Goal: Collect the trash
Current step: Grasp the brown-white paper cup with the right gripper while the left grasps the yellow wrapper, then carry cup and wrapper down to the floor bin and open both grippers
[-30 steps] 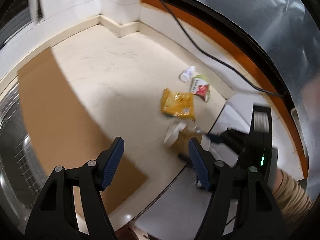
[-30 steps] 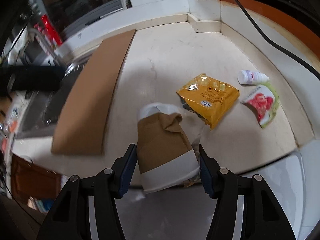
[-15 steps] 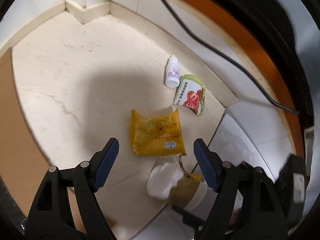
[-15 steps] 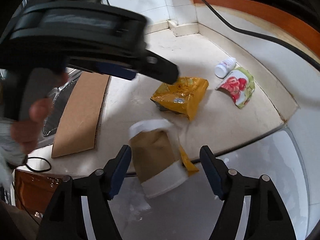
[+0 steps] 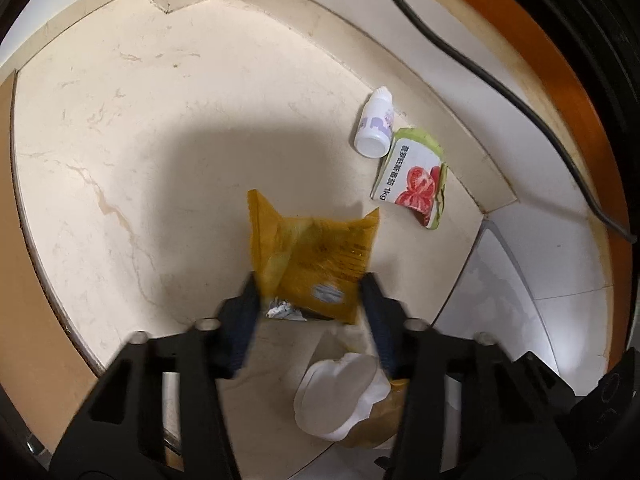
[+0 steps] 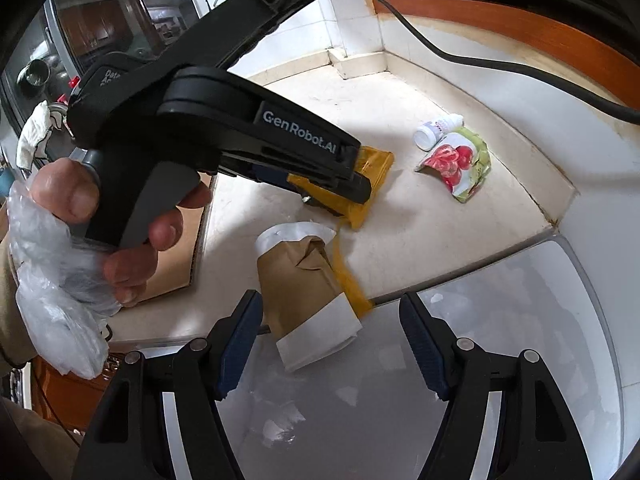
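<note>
A yellow snack bag (image 5: 316, 256) lies on the cream counter; my left gripper (image 5: 310, 298) has its jaws on either side of the bag's near end, closing on it. It shows in the right wrist view too (image 6: 360, 184), with the left gripper (image 6: 356, 184) over it. A brown and white paper pouch (image 6: 308, 292) lies at the counter's front edge. My right gripper (image 6: 332, 340) is open and empty, just behind the pouch. A small white bottle (image 5: 374, 128) and a tomato sachet (image 5: 416, 178) lie further right.
A brown cardboard sheet (image 6: 176, 252) lies on the counter's left. A glossy white appliance top (image 6: 500, 360) is under the right gripper. A black cable (image 5: 480, 68) runs along the back wall. The left hand also holds a clear plastic bag (image 6: 52, 280).
My left gripper swung in over the counter and came down on the yellow bag, narrowing its jaws around it. My right gripper let go of the paper pouch and pulled back.
</note>
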`<action>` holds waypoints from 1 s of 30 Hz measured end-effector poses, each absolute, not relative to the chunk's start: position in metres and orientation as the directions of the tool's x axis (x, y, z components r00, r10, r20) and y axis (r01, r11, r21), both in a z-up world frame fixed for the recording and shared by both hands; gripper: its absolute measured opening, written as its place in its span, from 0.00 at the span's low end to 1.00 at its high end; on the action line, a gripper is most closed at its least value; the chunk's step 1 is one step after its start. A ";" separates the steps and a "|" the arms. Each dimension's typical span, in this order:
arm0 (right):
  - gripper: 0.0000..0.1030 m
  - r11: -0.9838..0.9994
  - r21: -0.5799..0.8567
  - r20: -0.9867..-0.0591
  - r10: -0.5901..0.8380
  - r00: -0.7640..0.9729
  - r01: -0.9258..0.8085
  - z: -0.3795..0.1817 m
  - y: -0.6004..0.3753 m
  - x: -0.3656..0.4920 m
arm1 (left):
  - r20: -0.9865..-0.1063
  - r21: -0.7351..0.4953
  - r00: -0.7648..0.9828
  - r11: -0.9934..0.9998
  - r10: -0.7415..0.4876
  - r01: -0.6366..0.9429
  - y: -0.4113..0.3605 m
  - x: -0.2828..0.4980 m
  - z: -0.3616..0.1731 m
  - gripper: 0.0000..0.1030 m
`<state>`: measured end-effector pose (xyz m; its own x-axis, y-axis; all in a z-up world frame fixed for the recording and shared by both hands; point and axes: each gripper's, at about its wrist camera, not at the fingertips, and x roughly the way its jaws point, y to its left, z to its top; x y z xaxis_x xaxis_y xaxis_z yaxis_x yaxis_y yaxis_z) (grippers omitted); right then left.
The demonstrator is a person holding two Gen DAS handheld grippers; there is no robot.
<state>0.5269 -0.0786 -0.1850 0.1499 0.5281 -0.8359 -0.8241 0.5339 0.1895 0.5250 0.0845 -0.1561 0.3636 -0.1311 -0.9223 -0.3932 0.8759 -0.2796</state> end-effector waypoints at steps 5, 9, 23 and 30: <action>0.70 0.505 0.163 -0.837 0.525 0.151 -0.848 -0.187 -0.072 0.524 | -0.909 -0.261 0.406 0.892 -0.098 -0.369 0.085 0.513 -0.142 0.14; 0.70 0.455 0.099 -0.846 0.507 0.166 -0.885 -0.191 -0.054 0.511 | -0.892 -0.266 0.444 0.889 -0.081 -0.372 0.089 0.495 -0.125 0.11; 0.52 0.459 0.085 -0.862 0.479 0.166 -0.884 -0.203 -0.047 0.494 | -0.828 -0.340 0.557 0.846 -0.062 -0.411 0.096 0.403 -0.057 0.08; 0.52 0.529 0.167 -0.832 0.529 0.169 -0.832 -0.170 -0.066 0.458 | -0.813 -0.322 0.580 0.869 -0.052 -0.374 0.075 0.332 -0.023 0.08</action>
<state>0.4577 -0.0657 -0.1696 0.1695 0.5287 -0.8317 -0.8317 0.5295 0.1670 0.3322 0.0750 -0.0229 0.5797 -0.0518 -0.8132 -0.3744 0.8695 -0.3222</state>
